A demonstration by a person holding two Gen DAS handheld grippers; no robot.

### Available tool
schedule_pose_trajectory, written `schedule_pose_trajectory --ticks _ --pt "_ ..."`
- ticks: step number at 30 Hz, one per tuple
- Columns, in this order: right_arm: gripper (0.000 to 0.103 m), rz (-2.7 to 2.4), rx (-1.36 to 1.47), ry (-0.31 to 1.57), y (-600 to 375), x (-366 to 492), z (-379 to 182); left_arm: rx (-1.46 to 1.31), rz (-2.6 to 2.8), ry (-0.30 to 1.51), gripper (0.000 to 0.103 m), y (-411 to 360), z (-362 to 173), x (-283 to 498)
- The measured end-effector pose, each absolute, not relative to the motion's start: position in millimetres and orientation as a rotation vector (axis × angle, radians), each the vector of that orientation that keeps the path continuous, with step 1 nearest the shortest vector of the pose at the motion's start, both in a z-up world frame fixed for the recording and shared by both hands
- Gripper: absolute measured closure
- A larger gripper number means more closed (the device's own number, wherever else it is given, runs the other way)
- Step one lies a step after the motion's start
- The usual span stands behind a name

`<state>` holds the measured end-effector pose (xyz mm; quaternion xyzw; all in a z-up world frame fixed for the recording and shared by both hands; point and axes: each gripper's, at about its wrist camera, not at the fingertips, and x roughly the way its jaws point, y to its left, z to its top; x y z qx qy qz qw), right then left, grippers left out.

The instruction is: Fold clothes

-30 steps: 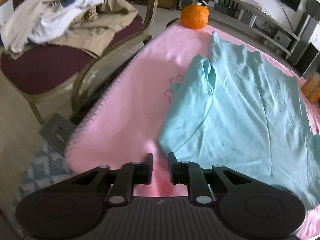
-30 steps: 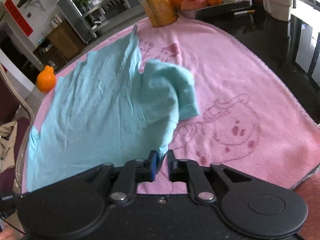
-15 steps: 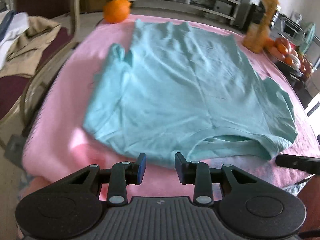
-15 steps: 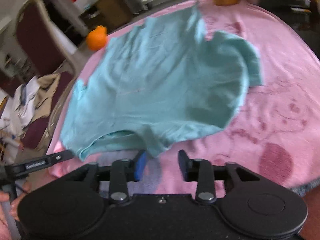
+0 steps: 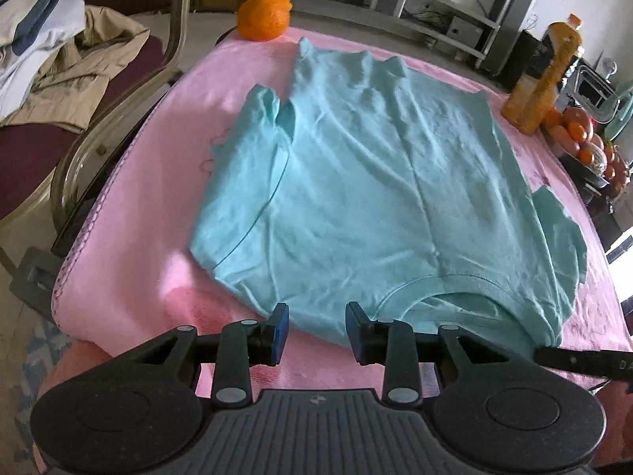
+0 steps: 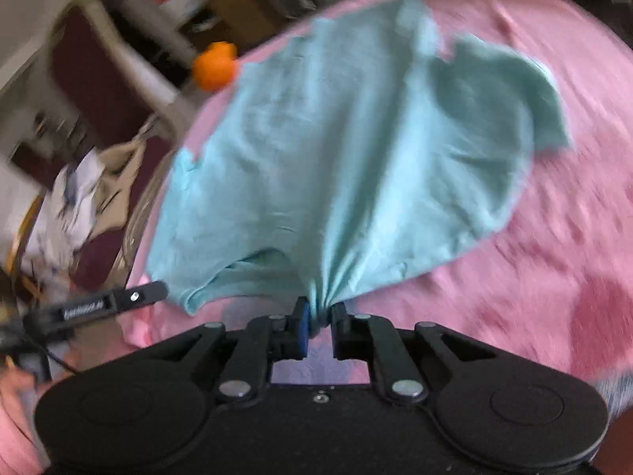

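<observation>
Teal, limp and light, the shirt (image 5: 368,182) bunched where the closing right claw (image 6: 319,318) pinched its collar edge, while the left claw (image 5: 316,326) stood part-open, empty, at the near shoulder.

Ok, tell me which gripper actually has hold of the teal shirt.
The right gripper: the teal shirt bunches between its closing jaws. The left gripper stands open, nothing pinched.

- I see the T-shirt (image 5: 368,182) spread on the blanket (image 5: 130,261).
- An orange (image 5: 264,16) sits at its far-left corner, a bottle (image 5: 544,79) far right.
- Left of it stands a chair (image 5: 99,118) piled with clothes (image 5: 59,71).
</observation>
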<state>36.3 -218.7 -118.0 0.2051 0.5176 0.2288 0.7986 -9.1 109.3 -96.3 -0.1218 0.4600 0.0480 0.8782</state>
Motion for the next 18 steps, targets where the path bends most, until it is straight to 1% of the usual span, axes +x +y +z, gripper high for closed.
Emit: schedule_pose_trajectory --ticks 1,2,3,4,7,8,9,13,15,18 --pt "0.085 0.462 0.470 1.144 -224.8 37.9 -121.0 -0.253 0.099 0.966 0.071 109.8 -97.2 -9.2" --pt "0.078 0.466 0.478 1.145 -229.1 36.5 -119.4 -0.251 0.097 0.969 0.071 110.1 -97.5 -9.6" --pt "0.067 0.469 0.485 1.145 -233.3 35.1 -117.6 -0.250 0.094 0.972 0.071 110.4 -97.7 -9.9" --pt "0.066 0.462 0.447 1.122 -234.0 31.6 -110.7 -0.248 0.091 0.976 0.071 110.7 -97.9 -10.3" --pt "0.069 0.439 0.326 1.038 -232.0 21.0 -88.7 -0.235 0.081 0.976 0.073 108.4 -97.5 -7.5" --pt "0.076 0.429 0.300 1.005 -229.9 19.9 -83.2 -0.228 0.077 0.974 0.076 107.0 -97.1 -5.8" --pt "0.080 0.429 0.272 0.978 -225.7 21.0 -79.4 -0.212 0.073 0.972 0.076 102.6 -96.4 -2.0" --pt "0.080 0.439 0.166 0.912 -197.4 35.1 -81.7 -0.078 0.061 0.977 0.077 80.8 -107.7 17.9" --pt "0.080 0.436 0.072 0.921 -181.6 40.0 -93.1 -0.029 0.067 1.011 0.074 79.9 -113.1 20.2" --pt "0.083 0.394 -0.046 0.974 -174.9 35.4 -106.5 0.058 0.104 1.049 0.074 81.8 -109.9 16.2"
